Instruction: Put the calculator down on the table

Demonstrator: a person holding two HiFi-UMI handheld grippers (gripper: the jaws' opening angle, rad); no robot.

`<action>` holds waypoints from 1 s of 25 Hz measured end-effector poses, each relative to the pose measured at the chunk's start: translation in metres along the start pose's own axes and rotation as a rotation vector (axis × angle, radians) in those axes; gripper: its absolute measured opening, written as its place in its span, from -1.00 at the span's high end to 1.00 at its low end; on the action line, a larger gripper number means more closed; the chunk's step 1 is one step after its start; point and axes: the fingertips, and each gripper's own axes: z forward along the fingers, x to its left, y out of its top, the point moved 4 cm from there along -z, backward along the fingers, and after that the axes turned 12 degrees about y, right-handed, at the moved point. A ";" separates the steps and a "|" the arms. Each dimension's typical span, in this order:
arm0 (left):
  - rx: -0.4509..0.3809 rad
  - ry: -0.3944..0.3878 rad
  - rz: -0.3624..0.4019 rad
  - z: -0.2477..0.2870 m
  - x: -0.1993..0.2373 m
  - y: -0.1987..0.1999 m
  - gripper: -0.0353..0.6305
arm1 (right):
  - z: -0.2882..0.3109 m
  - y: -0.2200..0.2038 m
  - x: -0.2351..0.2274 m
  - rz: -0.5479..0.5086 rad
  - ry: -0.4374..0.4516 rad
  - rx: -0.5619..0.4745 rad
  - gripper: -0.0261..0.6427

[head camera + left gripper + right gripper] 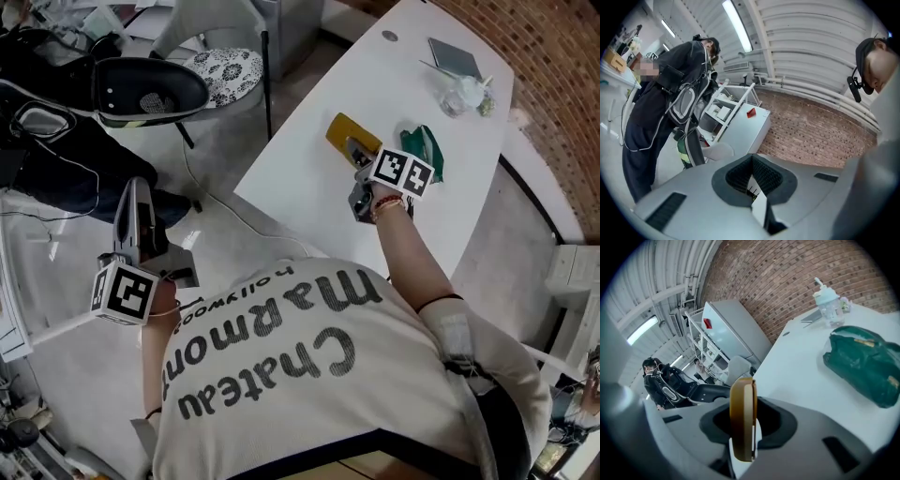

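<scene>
Gripping the calculator (345, 129) by its near end, the right hand-held gripper (355, 150) tilts down over the surface (300, 178). Released here, its far end could strike first and it might skid ahead of the jaws. The left hand-held gripper (134, 192) is closed, empty, aside.

Smooth, semi-gloss mustard plastic on calculator (742, 418); smooth, matt white top on table (801, 376); crinkled, faintly shiny green cloth or plastic on bag (865, 364); rough, matt red brick on wall (787, 282).
</scene>
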 end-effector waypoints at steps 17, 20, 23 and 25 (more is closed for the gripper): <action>0.013 -0.027 0.001 0.015 -0.021 -0.008 0.89 | 0.004 -0.021 -0.012 -0.189 0.046 0.194 0.58; 0.011 -0.029 0.006 0.014 -0.023 -0.007 0.89 | 0.003 -0.022 -0.013 -0.203 0.038 0.189 0.57; 0.005 -0.025 0.010 0.011 -0.022 -0.006 0.89 | 0.003 -0.021 -0.015 -0.224 0.015 0.186 0.53; 0.008 -0.021 0.010 0.010 -0.021 -0.007 0.89 | 0.003 -0.022 -0.017 -0.246 -0.004 0.189 0.49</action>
